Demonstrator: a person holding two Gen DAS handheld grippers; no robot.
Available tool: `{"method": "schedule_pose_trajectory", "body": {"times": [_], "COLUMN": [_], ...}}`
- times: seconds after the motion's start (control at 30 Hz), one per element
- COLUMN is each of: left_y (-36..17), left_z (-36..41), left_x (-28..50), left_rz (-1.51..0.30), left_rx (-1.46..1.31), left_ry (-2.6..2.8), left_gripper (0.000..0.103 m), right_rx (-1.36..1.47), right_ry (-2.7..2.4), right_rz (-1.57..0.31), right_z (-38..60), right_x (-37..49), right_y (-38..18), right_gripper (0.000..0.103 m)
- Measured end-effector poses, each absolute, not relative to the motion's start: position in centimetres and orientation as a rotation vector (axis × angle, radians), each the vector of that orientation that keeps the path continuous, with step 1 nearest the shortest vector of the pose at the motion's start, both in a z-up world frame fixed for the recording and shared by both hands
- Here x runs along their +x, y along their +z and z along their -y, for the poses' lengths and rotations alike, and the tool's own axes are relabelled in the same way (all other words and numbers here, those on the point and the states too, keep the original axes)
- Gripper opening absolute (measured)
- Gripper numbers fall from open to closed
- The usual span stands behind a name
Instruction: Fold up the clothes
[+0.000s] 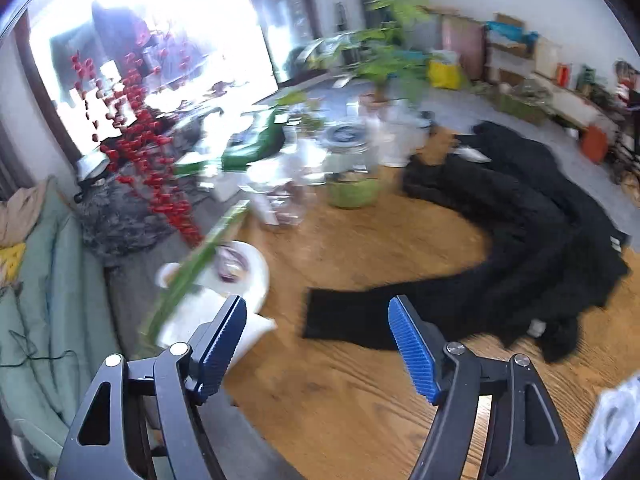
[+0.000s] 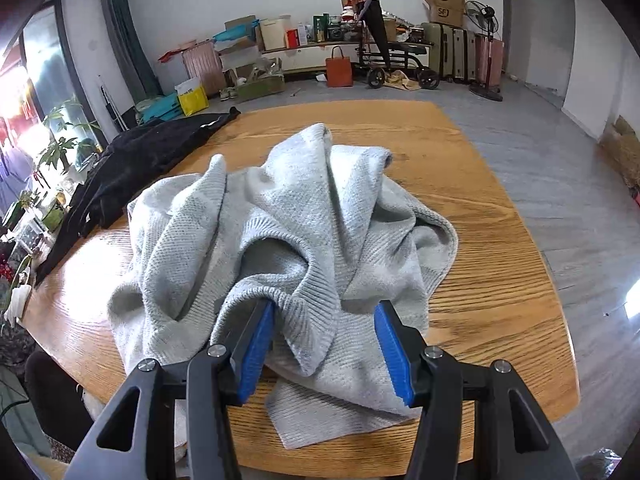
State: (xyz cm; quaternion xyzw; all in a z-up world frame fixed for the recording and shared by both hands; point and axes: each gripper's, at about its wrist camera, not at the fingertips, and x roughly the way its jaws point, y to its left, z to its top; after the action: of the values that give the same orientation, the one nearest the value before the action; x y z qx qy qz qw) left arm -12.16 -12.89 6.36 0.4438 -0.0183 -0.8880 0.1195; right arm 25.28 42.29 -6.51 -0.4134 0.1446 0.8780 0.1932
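Two garments are laid on the wooden table [image 2: 500,280] — a pale grey knit sweater [image 2: 280,220] and a black garment [image 2: 136,160]. The sweater is bunched into a crumpled heap near the table's near edge in the right wrist view, with ridges and deep folds raised across its middle and a ribbed hem turned over at the front. The black garment is spread along the table's far left side in that view, well apart from the right gripper [image 2: 326,348], one narrow end trailing toward the left edge.

The right gripper is pointed down into the front of the grey heap. Its blue pads [image 2: 394,354] are held partly apart, and a ribbed fold of the sweater is seen between them; the left pad is touched by the knit, while whether the cloth is actually pinched cannot be told.

In the left wrist view, which is blurred, the left gripper [image 1: 318,344] is held above bare wood with its jaws wide apart and nothing between them. The black garment [image 1: 500,240] is seen ahead of it and to the right, curved across the tabletop, a flat sleeve-like end [image 1: 344,316] lying nearest the gripper. A corner of the grey sweater [image 1: 616,428] is caught at the lower right edge.

Beyond the table's left side a cluster of glass jars [image 1: 344,152], potted green plants [image 1: 384,52] and red berry sprays [image 1: 156,160] is seen before a bright window [image 1: 168,20].
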Motion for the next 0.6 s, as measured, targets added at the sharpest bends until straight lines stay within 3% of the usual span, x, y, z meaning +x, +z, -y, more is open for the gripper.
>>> {"method": "schedule_pose_trajectory", "body": {"times": [0.1, 0.2, 0.37, 0.5, 0.6], "left_y": [3.6, 0.4, -5.2, -8.8, -10.4], "left_z": [5.1, -4.0, -15.6, -20.4, -21.5], "left_x": [-8.3, -2.2, 6.7, 8.5, 7.9], "left_rz": [0.181, 0.287, 0.233, -0.014, -0.361], "left_rx": [1.557, 2.014, 2.836, 3.027, 3.079], "left_ry": [-2.8, -2.987, -2.853, -2.649, -2.55], "left_gripper": [0.074, 0.074, 0.074, 0.074, 0.074], "right_rx": [-1.165, -1.158, -1.154, -1.148, -1.173], "right_ry": [2.463, 2.46, 2.455, 2.479, 2.498], "right_rz": [-0.406, -0.443, -0.434, -0.461, -0.448], "right_z": [-42.5, -43.0, -43.5, -43.8, -43.4], "right_x": [25.5, 25.9, 26.9, 27.8, 27.8], "right_y": [-6.7, -6.8, -6.7, -6.8, -7.3], "right_gripper": [0.057, 0.057, 0.06, 0.06, 0.06]}}
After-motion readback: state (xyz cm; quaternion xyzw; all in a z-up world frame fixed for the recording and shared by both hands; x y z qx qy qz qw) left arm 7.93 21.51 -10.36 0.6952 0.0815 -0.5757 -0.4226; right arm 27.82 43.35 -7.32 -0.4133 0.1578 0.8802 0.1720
